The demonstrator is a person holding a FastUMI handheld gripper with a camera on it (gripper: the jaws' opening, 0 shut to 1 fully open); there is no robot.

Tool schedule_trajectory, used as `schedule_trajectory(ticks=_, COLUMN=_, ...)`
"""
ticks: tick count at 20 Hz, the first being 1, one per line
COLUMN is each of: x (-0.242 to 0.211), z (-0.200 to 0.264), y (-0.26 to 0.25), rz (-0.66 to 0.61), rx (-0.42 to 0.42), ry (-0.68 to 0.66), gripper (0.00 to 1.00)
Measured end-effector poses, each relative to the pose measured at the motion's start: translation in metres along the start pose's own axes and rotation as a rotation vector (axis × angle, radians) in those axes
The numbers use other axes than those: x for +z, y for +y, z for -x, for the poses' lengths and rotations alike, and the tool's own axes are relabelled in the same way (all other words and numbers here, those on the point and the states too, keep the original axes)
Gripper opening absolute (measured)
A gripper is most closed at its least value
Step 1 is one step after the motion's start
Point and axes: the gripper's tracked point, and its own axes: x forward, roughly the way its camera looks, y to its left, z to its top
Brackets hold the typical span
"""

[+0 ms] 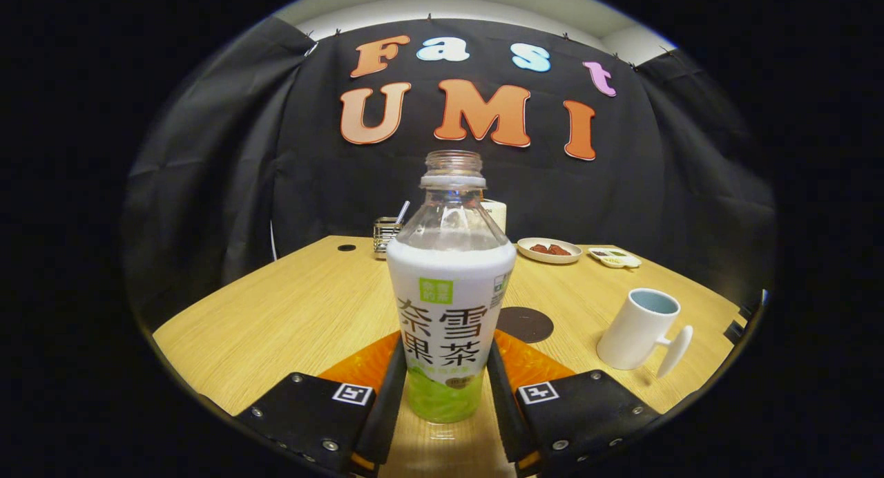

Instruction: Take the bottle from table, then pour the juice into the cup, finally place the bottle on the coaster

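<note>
An uncapped clear bottle (449, 305) with a white and green label stands upright between my fingers, its base just above or on the wooden table (290, 319). My gripper (445, 343) is shut on the lower part of the bottle, one finger against each side. Just beyond the right finger, a dark round coaster (525, 324) lies flat on the table. Further right stands a white cup (639, 329) with a pale blue inside, its handle turned toward me.
At the table's far side stand a metal holder (387, 235) with a straw, a pale box (496, 212) behind the bottle, a plate of red-brown food (549, 250) and a small white tray (615, 257). Black cloth walls surround the table.
</note>
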Motion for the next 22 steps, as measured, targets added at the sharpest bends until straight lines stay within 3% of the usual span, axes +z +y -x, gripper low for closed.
schedule_trajectory(ticks=3, x=0.018, z=0.002, y=-0.001, rz=-0.077, rx=0.029, ry=-0.042, gripper=0.58)
schedule_trajectory(ticks=13, x=0.044, z=-0.019, y=-0.002, rz=-0.608, rx=0.159, ry=-0.077, gripper=0.58)
schedule_trajectory(ticks=22, x=0.048, z=-0.037, y=-0.024, rz=-1.052, rx=0.178, ry=-0.093, gripper=0.57)
